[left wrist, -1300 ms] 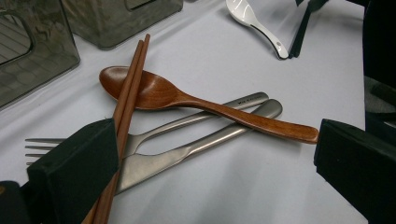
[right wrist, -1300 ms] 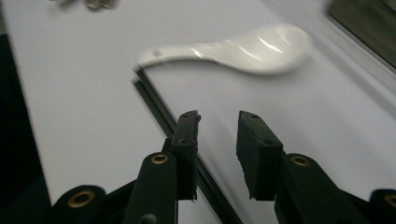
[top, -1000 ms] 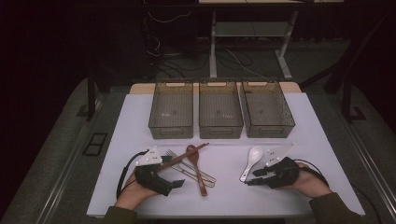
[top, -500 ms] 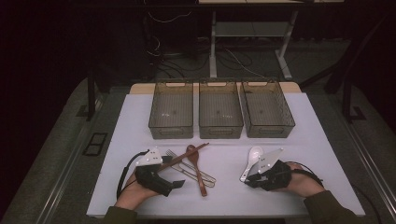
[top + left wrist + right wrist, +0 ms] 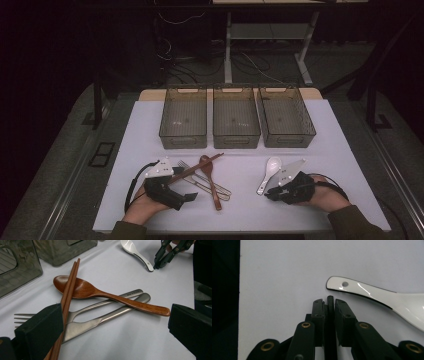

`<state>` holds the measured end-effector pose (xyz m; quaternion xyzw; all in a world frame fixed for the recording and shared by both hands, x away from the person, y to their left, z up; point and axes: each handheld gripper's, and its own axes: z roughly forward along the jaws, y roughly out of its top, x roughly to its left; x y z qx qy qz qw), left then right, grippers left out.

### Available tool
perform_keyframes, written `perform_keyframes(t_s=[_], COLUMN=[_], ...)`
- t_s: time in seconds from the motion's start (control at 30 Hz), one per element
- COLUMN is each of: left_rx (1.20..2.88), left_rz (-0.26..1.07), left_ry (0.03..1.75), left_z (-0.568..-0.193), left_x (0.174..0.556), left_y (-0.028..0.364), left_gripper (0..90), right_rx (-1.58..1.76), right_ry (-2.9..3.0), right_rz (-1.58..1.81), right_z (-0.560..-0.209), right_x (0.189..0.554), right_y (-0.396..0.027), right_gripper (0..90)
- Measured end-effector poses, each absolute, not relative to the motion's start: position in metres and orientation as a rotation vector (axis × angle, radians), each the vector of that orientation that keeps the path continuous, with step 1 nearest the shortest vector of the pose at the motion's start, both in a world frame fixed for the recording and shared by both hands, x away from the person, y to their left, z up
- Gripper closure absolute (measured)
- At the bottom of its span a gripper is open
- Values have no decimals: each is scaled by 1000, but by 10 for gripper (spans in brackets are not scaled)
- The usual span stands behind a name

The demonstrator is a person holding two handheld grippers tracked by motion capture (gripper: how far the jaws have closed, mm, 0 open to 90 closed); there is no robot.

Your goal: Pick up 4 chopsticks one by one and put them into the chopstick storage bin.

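Right gripper jaws just closed together, nothing between; white spoon left just beside tips, not grasped. Left gripper held apart around chopsticks, left of spoon, for pickup.

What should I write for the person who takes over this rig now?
Left gripper: open, chopsticks against one jaw, not gripped.
Right gripper: jaws have just been closing, nothing between them; tips beside the white spoon handle.
Wooden spoon, fork and knife lie crossed on the table.
Done: nothing; the bins look empty.
Left: probably all the cutlery.
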<state>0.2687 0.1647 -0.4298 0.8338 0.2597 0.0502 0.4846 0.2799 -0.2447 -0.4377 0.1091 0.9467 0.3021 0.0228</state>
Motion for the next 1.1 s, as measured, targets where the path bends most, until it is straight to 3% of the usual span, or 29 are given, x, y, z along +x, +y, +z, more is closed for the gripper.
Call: perform_keyframes(t_s=[0.57, 0.63, 0.7, 1.1], left_rx=[2036, 2035, 2031, 2025], left_rz=[123, 123, 124, 130], left_ry=[631, 631, 631, 635], left_z=[-430, -430, -430, -429], left_x=[269, 269, 269, 269], left_y=[165, 165, 165, 167], left_gripper=[0, 0, 0, 0], right_rx=[643, 670, 697, 783], right_ry=[2785, 2767, 2749, 2714], right_rz=[892, 924, 962, 958], right_z=[-438, -437, -432, -424], right_x=[296, 296, 294, 264], right_y=[-261, -264, -269, -325], right_gripper=[768, 679, 677, 790])
